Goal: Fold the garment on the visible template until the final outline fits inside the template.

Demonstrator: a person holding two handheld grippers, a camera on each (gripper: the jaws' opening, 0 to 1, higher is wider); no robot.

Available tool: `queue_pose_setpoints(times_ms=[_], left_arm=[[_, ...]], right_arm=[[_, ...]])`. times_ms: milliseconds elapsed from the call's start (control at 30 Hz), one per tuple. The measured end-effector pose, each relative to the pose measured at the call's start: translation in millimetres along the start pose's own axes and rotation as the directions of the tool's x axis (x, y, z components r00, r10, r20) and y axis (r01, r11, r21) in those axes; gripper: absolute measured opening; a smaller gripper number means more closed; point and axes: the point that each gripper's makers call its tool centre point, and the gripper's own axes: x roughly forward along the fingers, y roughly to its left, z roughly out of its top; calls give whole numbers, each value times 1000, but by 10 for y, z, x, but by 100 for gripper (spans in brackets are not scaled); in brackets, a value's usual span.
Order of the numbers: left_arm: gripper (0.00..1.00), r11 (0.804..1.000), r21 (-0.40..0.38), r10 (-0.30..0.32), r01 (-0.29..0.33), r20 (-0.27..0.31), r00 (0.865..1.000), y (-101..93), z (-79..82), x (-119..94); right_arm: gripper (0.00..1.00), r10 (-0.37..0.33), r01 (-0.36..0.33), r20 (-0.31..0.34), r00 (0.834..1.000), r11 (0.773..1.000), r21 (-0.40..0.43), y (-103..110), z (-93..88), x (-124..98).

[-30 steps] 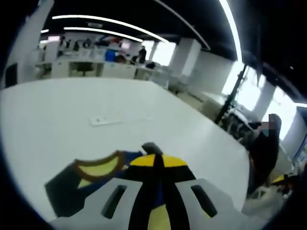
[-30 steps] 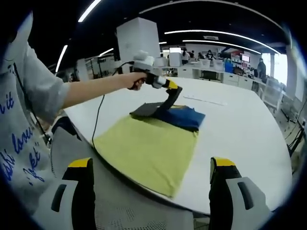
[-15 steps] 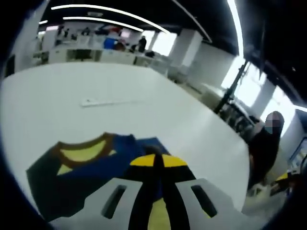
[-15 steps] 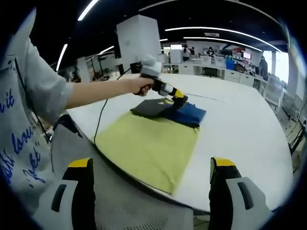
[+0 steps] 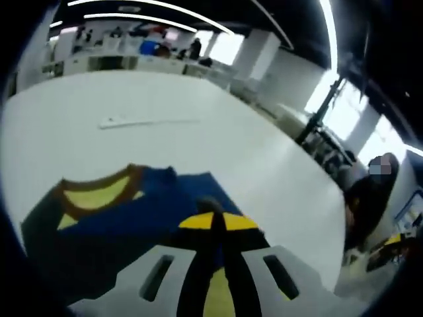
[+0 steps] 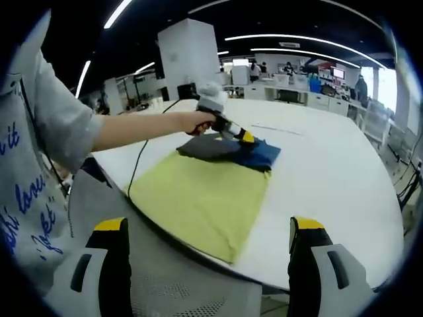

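Note:
A dark blue garment (image 5: 112, 221) with a brown and yellow collar (image 5: 99, 193) lies folded on the white table (image 5: 165, 86). In the right gripper view the garment (image 6: 228, 149) rests at the far end of a yellow-green template cloth (image 6: 201, 198). My left gripper (image 5: 218, 221) has its jaws pressed together, low over the garment, with a bit of fabric showing at its tips. A person's hand holds that left gripper (image 6: 246, 137) down against the garment. My right gripper (image 6: 209, 226) hangs open off the table's near edge, with nothing between its fingers.
A thin white strip (image 5: 149, 121) lies farther out on the table. A cable (image 6: 135, 168) trails from the left gripper over the table's edge. The person's arm (image 6: 132, 127) reaches across from the left. Someone sits beyond the table (image 5: 367, 205). Desks line the back of the room.
The left gripper has come down from a raised position to the table, laying the held fold flat onto the garment. The right gripper has stayed where it was, open.

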Motion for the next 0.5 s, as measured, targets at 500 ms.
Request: queue_pose_setpoints(times_ms=[500], left_arm=[[1,997,80,18,-15,-37,999,-97,-204,122]], right_arm=[[100,36,-37,-34,999,999,-27,-21,-112,23]])
